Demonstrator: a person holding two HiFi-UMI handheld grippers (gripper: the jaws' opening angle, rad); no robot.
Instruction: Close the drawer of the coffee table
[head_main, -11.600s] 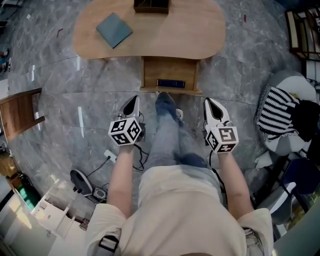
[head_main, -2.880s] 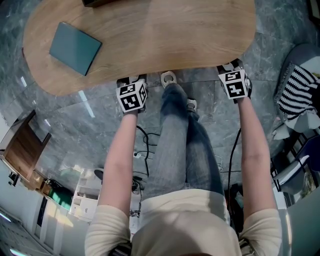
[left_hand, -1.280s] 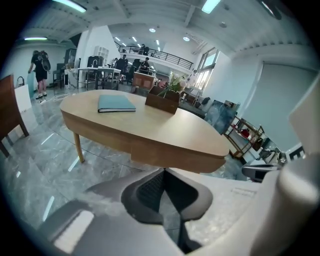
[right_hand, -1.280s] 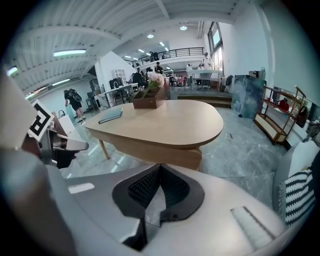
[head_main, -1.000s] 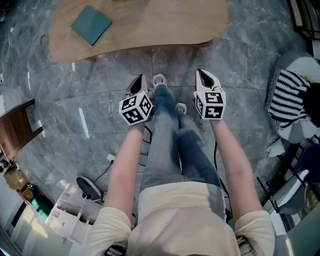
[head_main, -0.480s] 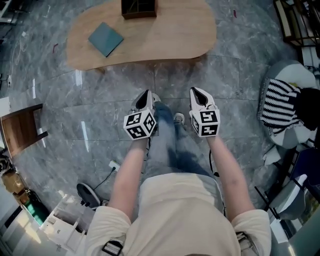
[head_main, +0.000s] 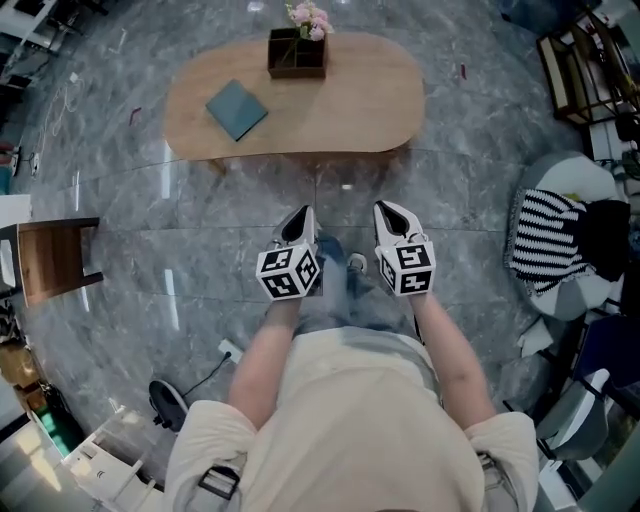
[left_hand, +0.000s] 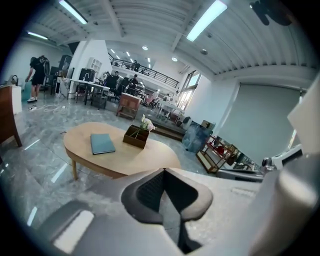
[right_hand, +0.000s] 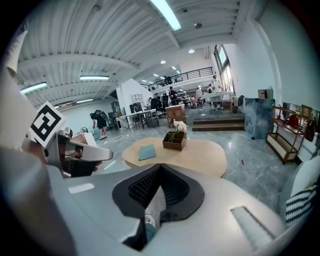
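Observation:
The oval wooden coffee table (head_main: 340, 110) stands ahead on the grey marble floor; no drawer sticks out from its near edge. It also shows as the table (left_hand: 125, 157) in the left gripper view and the table (right_hand: 200, 150) in the right gripper view. My left gripper (head_main: 303, 218) and right gripper (head_main: 388, 213) hang side by side in the air, well short of the table, both shut with nothing between their jaws. Their closed jaws fill the low part of each gripper view.
A teal book (head_main: 236, 109) and a dark wooden box with flowers (head_main: 297, 50) sit on the table. A brown chair (head_main: 50, 258) stands left, a striped cushion on a seat (head_main: 545, 235) right, a shelf (head_main: 580, 70) far right. Cables and a white unit (head_main: 110, 460) lie behind left.
Both grippers and the head have risen and drawn back from the table, which now looks smaller and farther. The flower box has come into view. The jaws stayed shut.

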